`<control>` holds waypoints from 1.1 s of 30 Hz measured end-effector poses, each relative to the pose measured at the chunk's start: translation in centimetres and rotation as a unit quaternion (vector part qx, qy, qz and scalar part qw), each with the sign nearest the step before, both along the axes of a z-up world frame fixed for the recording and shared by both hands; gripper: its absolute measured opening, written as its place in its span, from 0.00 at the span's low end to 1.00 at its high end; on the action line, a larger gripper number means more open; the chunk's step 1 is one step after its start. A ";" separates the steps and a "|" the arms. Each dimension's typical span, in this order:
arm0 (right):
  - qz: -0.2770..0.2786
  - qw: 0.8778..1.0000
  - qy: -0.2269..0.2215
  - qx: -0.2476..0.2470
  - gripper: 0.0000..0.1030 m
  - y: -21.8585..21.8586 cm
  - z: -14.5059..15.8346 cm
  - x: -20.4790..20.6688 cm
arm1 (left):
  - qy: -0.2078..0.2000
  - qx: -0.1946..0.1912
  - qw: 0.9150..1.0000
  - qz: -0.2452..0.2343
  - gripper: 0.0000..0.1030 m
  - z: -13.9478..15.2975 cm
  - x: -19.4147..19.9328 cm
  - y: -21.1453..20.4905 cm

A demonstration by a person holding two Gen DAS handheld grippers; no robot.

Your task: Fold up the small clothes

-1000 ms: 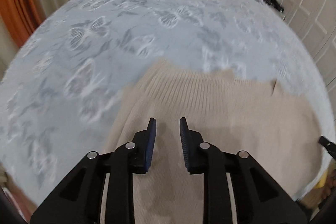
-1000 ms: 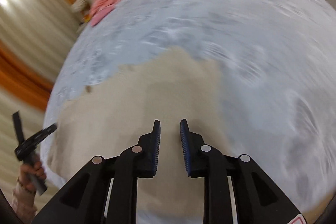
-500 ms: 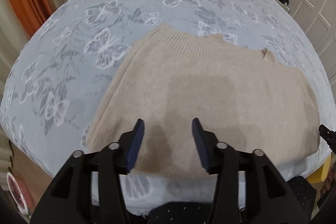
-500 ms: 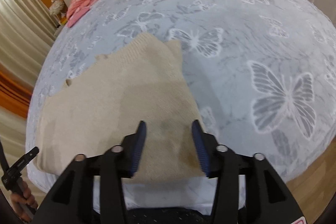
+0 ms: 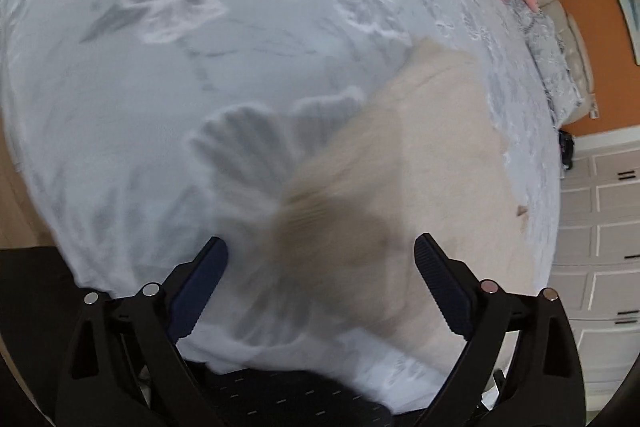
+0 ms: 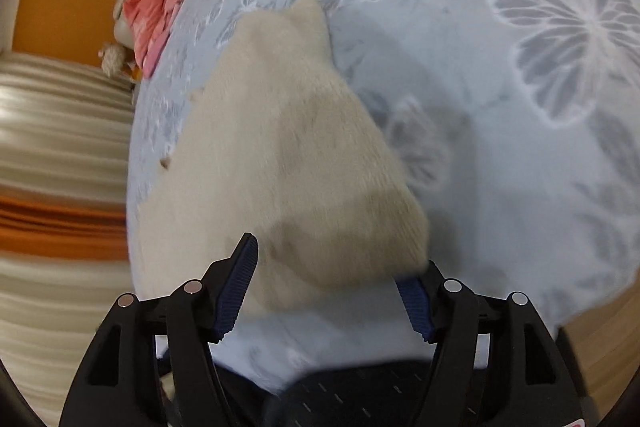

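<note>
Here the bed (image 5: 200,27) carries the sweater (image 6: 280,147), flat near its edge. My left gripper (image 5: 320,283) is opening over one corner; my right gripper (image 6: 332,287) closing around the other, seemingly ungripped. Either could snag bedspread too.

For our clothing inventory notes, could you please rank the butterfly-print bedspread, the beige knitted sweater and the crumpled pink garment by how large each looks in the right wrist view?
1. Pale blue butterfly-print bedspread
2. Beige knitted sweater
3. Crumpled pink garment, though it lies far from the camera, so its true size is unsure.
</note>
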State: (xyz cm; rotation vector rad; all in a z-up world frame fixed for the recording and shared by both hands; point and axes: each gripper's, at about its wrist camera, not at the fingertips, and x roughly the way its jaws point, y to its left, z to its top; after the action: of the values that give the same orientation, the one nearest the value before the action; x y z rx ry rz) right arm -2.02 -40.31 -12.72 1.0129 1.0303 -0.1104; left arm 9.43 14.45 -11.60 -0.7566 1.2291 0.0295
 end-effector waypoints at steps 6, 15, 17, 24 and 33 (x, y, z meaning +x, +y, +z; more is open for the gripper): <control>-0.014 0.996 -0.067 -0.059 0.09 -0.2 5.9 -0.4 | -0.030 -0.028 0.999 0.019 0.17 3.2 -0.3 1.3; 0.006 0.998 0.016 -0.067 0.14 -2.9 -0.7 -2.9 | -0.002 0.020 1.000 0.002 0.21 0.3 -2.4 1.5; 0.010 0.997 0.013 -0.070 0.23 -2.7 0.9 -3.1 | -0.006 0.033 0.999 -0.018 0.23 1.6 -2.1 1.2; 0.020 0.973 -0.020 -0.227 0.64 -3.7 8.9 -1.6 | -0.116 0.123 0.985 -0.045 0.64 10.2 -0.2 0.3; 0.131 0.961 0.005 -0.242 0.17 -0.7 5.1 12.9 | -0.060 0.177 0.967 -0.175 0.49 4.5 10.4 -9.4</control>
State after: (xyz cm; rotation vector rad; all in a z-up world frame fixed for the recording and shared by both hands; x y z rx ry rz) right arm 10.88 -40.98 -7.61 0.4273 1.0699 -0.1425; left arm 19.84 5.02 -7.15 -0.2224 1.1843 -0.0841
